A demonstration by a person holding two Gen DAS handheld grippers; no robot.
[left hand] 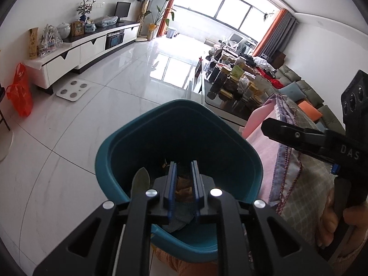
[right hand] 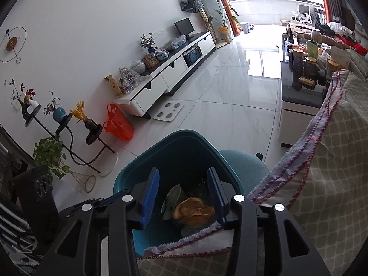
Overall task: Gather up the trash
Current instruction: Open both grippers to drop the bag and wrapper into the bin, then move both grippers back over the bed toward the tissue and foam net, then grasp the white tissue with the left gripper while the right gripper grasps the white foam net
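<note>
bin: teal trash bin (right hand: 184, 147) on the floor against the sofa, for easy drops | trash: yellow wrapper (right hand: 193, 210) and leaf already inside | left gripper (left hand: 184, 174): your jaws sit narrowly apart, holding nothing | right gripper (right hand: 182, 191): spread wide over the bin, likely just released

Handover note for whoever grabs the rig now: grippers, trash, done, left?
Left gripper: jaws narrow, nothing clamped, over the teal bin.
Right gripper: wide open, empty, above the same bin.
In the bin: a crumpled orange-brown wrapper and a dull green leaf.
Done: those pieces are binned.
Left: no other loose trash shows in either view; check the sofa cover beside the bin.
</note>
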